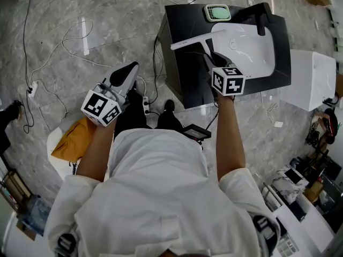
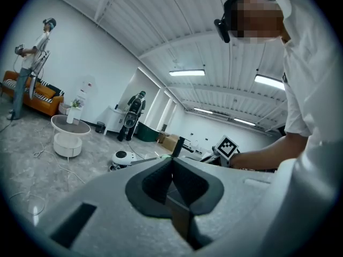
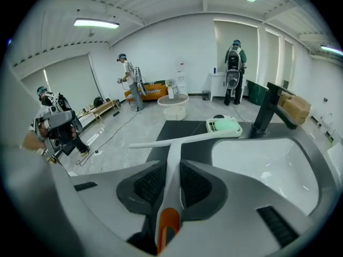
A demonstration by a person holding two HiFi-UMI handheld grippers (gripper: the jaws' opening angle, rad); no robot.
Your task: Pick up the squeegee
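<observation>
1. Floor (image 1: 64, 90): grey stone tiles with loose cables trailing across them.
2. Person (image 1: 161, 197): in a white shirt, standing before the counter with both arms stretched forward and a gripper in each hand.
3. Counter (image 1: 185, 74): a black block just ahead of the person, with the basin sunk into its right part.
4. Basin (image 1: 252, 47): white, with a black tap (image 1: 261, 17) at its far rim.
5. Left gripper (image 1: 126, 71): held out over the floor, left of the counter and well apart from it. Its jaws are pressed together with nothing between them.
6. Right gripper (image 1: 211, 58): tilted down over the counter at the basin's left edge. Its jaws are clamped on the squeegee's handle, one pad (image 3: 147, 183) on either side.
7. Squeegee (image 1: 193, 40): white with an orange patch low on the handle. Its handle runs forward out of the right gripper, and its long blade lies crosswise over the counter, left of the basin and short of the tray.
8. Tray (image 1: 217, 12): small, pale green and white, at the counter's far edge beside the tap.
</observation>
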